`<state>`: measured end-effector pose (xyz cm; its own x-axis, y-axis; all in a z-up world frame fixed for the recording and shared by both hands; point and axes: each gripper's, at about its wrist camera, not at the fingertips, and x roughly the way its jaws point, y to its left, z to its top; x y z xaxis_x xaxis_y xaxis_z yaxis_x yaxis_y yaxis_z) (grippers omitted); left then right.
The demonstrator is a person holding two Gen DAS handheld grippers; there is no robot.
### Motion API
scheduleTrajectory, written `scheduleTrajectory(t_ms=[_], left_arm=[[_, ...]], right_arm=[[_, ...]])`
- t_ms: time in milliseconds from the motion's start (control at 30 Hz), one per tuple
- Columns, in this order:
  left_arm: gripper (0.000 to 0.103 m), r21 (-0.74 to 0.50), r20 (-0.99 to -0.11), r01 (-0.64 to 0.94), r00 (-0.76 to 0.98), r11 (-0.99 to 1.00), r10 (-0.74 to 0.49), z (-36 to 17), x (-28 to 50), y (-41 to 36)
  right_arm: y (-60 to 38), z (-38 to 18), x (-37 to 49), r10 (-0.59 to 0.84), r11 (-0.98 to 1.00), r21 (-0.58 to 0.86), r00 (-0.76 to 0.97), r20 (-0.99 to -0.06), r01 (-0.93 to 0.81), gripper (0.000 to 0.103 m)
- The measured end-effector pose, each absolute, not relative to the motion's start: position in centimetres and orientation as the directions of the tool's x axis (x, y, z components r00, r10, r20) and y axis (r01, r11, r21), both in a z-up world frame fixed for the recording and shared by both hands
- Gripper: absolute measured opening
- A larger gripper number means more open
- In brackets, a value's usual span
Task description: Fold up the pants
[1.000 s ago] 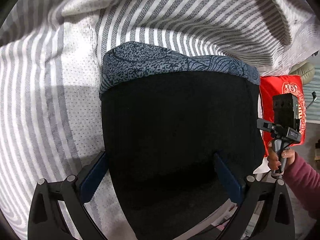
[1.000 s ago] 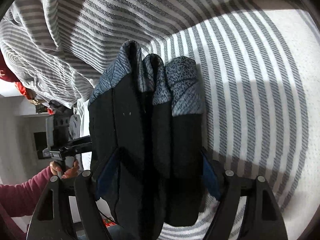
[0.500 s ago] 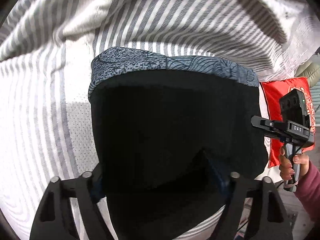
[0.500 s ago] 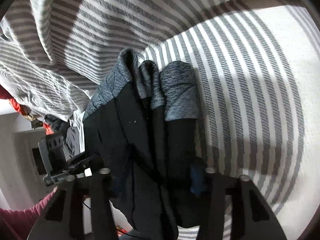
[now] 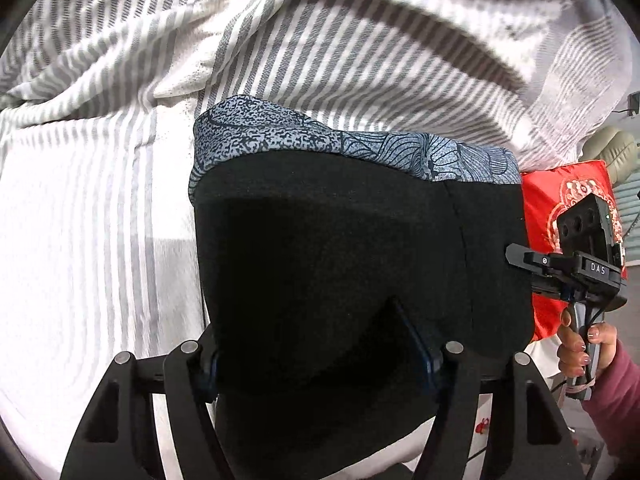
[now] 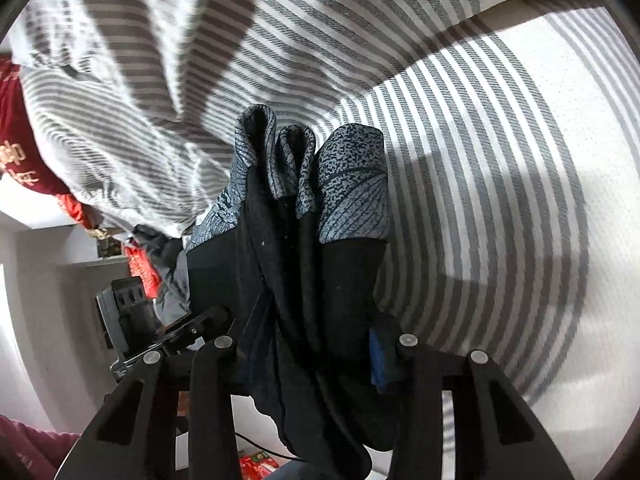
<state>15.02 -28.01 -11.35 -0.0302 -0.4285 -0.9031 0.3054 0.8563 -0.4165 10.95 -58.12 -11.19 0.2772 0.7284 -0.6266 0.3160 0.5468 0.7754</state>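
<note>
The black pants (image 5: 340,264) with a grey-blue patterned band (image 5: 320,140) hang folded over the striped bed. My left gripper (image 5: 320,356) is shut on one edge of them; the fabric drapes over its fingers. My right gripper (image 6: 312,344) is shut on the bunched layers of the pants (image 6: 320,248), whose patterned band (image 6: 352,184) points away from me. The right gripper also shows in the left wrist view (image 5: 576,268), held by a hand at the pants' right edge. The left gripper shows in the right wrist view (image 6: 132,320).
A grey-and-white striped sheet (image 5: 100,220) covers the bed, with a rumpled striped blanket (image 5: 380,40) behind. A red embroidered cushion (image 5: 560,200) lies at the bed's edge. White furniture (image 6: 40,280) and floor clutter (image 6: 256,464) lie beyond the bed's edge.
Both grippers have closed from open onto the pants. The pants have lifted and shifted slightly over the sheet.
</note>
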Motion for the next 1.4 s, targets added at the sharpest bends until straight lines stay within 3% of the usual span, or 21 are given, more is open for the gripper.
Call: scheduleTrajectory(t_ms=[367, 833, 867, 1000, 1200, 1400], left_arm=[[0.071, -0.403, -0.910, 0.293, -0.026, 0.867, -0.414, -9.6, 8.2, -28.1], [0.071, -0.355, -0.932, 0.307, -0.046, 0.883, -0.359, -14.0, 2.8, -26.8], [0.071, -0.350, -0.933, 0.309, -0.035, 0.884, -0.358, -14.1, 2.6, -26.8], [0.089, -0.276, -0.956, 0.314, 0.008, 0.909, -0.293, -14.1, 2.9, -27.3], [0.090, -0.186, -0.972, 0.316, 0.076, 0.930, -0.221, -12.4, 3.0, -27.8], [0.089, -0.149, -0.963, 0.323, 0.169, 0.935, -0.212, -8.1, 3.8, -25.9]], right_arm=[[-58.2, -9.8, 3.9, 0.727, 0.547, 0.769, 0.269, -0.632, 0.330, 0.044], [-56.9, -13.7, -3.4, 0.678, 0.573, 0.726, 0.279, -0.681, 0.380, 0.045], [-57.0, -14.0, -3.6, 0.673, 0.576, 0.724, 0.283, -0.684, 0.379, 0.046], [-57.3, -14.5, -4.1, 0.667, 0.570, 0.725, 0.296, -0.683, 0.386, 0.054], [-57.4, -13.3, -4.8, 0.581, 0.653, 0.630, 0.256, -0.773, 0.420, 0.068], [-59.2, -10.4, -6.7, 0.489, 0.681, 0.558, 0.272, -0.829, 0.475, 0.070]])
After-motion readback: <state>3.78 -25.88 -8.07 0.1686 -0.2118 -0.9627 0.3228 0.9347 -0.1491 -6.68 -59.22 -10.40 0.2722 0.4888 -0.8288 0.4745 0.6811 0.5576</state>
